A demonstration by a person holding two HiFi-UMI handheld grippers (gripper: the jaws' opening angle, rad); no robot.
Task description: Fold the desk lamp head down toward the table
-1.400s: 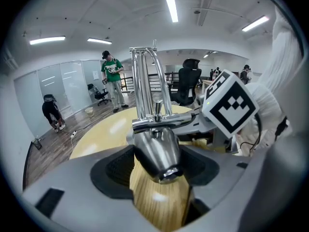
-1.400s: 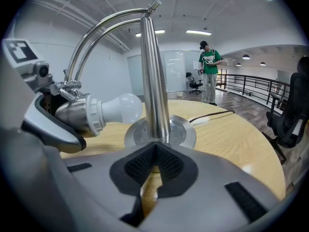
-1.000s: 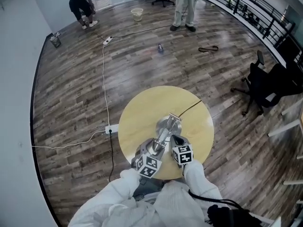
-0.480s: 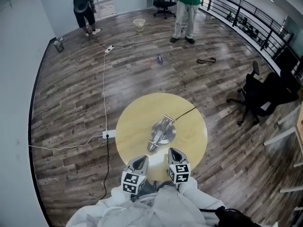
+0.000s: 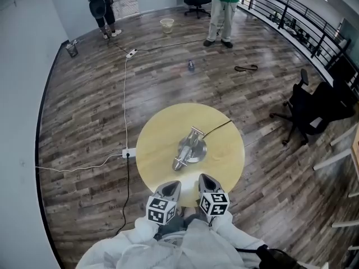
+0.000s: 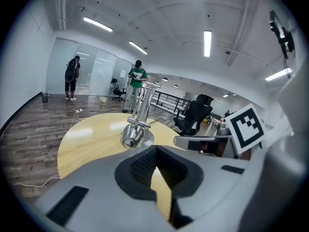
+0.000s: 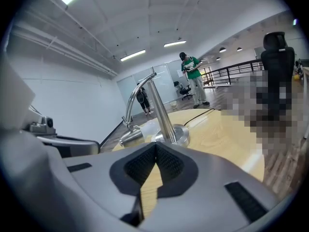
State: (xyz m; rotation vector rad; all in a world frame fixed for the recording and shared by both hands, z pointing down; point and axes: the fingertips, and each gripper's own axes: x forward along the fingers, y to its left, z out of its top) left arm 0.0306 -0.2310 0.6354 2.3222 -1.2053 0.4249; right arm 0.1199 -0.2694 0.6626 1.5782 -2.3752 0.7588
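A chrome desk lamp [image 5: 189,148] stands in the middle of the round yellow table [image 5: 154,133]. Its arm is folded over, and the lamp head [image 5: 178,163] hangs low by the tabletop, on the near side of the base. The left gripper view has the lamp head [image 6: 131,137] straight ahead. From the right gripper view, the lamp's upright post [image 7: 160,109] and its head [image 7: 130,138] lie ahead. My left gripper [image 5: 171,185] and right gripper [image 5: 203,178] hover side by side at the table's near edge, clear of the lamp. Both are shut with nothing in them.
The lamp's black cord [image 5: 219,128] runs off the table's far right. A white cable and power strip [image 5: 130,152] lie on the wooden floor to the left. A black office chair [image 5: 311,105] stands at the right. Two people [image 5: 223,4] stand far back.
Both grippers have drawn back from the lamp head to the table's near edge and risen. The lamp stays folded, untouched.
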